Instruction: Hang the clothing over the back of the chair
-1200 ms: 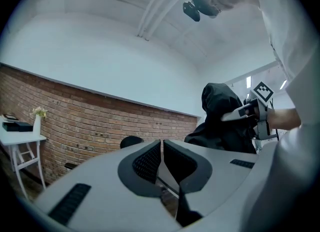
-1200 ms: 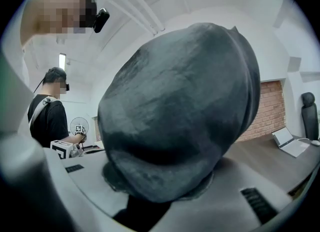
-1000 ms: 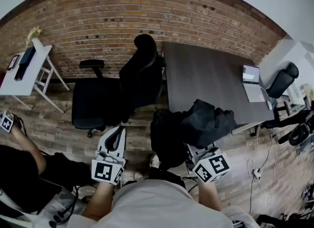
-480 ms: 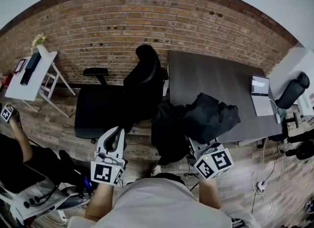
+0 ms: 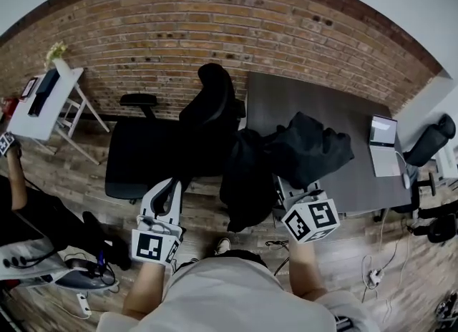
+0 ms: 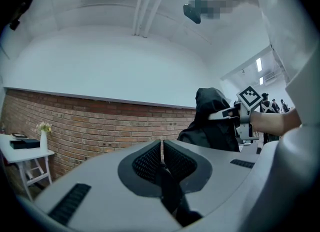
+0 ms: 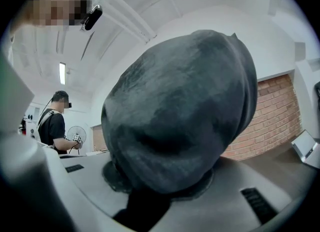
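Head view: a person stands facing a brick wall with a gripper in each hand, both pointing level toward the furniture
Clothing [image 5: 304, 153]: a dark bundle held up in the air over the near edge of the desk [image 5: 315, 98], one loose part hanging down just beside the chair; it is not on the chair yet
Right gripper [image 5: 286, 191]: clamped on the clothing; in the right gripper view the fabric bulges out over both jaws and hides them, likely a bunched grip so the whole piece lifts at once
Left gripper [image 5: 169, 189]: jaws drawn together with only a thin slit, nothing between them; it sits low in front of the chair seat, probably kept free to catch or spread a hanging edge
Chair [image 5: 211, 109]: black office chair with its tall back next to the desk and its seat to the left, so the back's top is the nearest edge to the bundle
Judgement: carrying stage; the clothing seems to need to go left and above the back before it is let go
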